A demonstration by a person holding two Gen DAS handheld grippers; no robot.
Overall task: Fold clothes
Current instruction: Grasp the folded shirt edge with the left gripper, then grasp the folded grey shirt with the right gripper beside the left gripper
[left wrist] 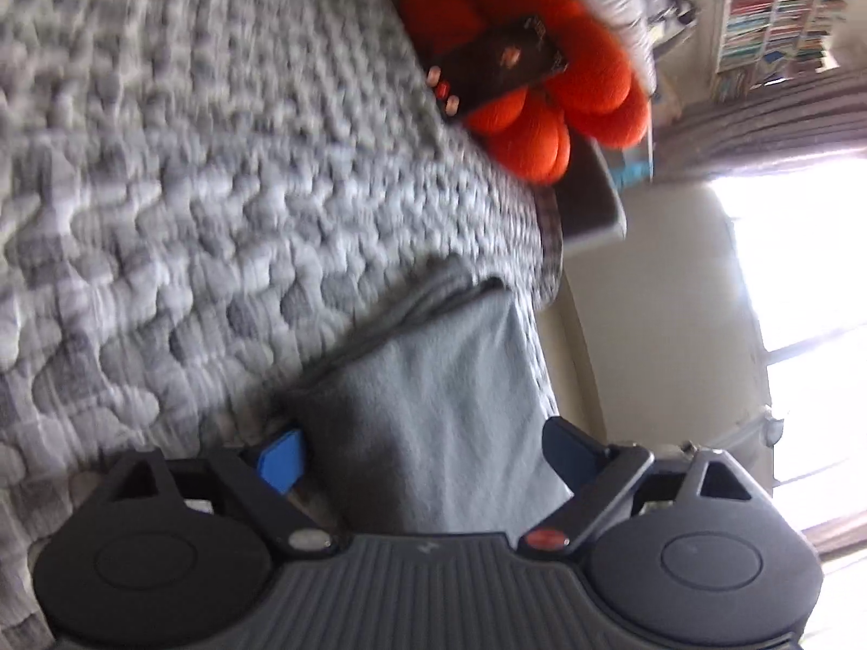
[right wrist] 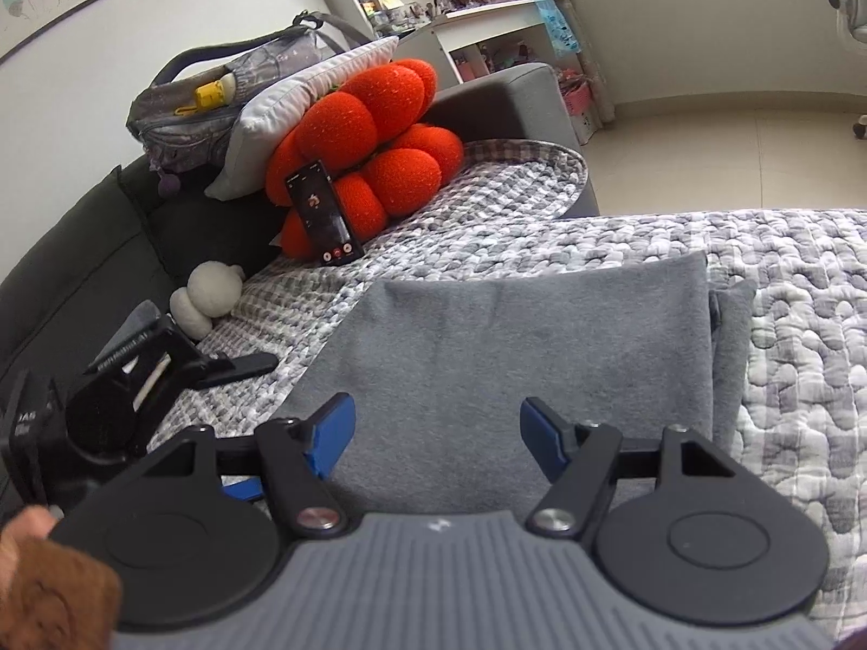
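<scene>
A grey garment lies folded into a rectangle on the quilted grey-and-white bedspread. My right gripper hovers just above its near edge, open, with blue pads wide apart and nothing between them. In the blurred, tilted left wrist view the same grey garment runs between the spread blue fingertips of my left gripper, which is open. The left gripper's black body shows at the garment's left side in the right wrist view.
An orange plush cushion with a phone leaning on it sits at the far end, backed by a white pillow and a bag. A white soft toy lies near the dark sofa back. A brown sleeve is at bottom left.
</scene>
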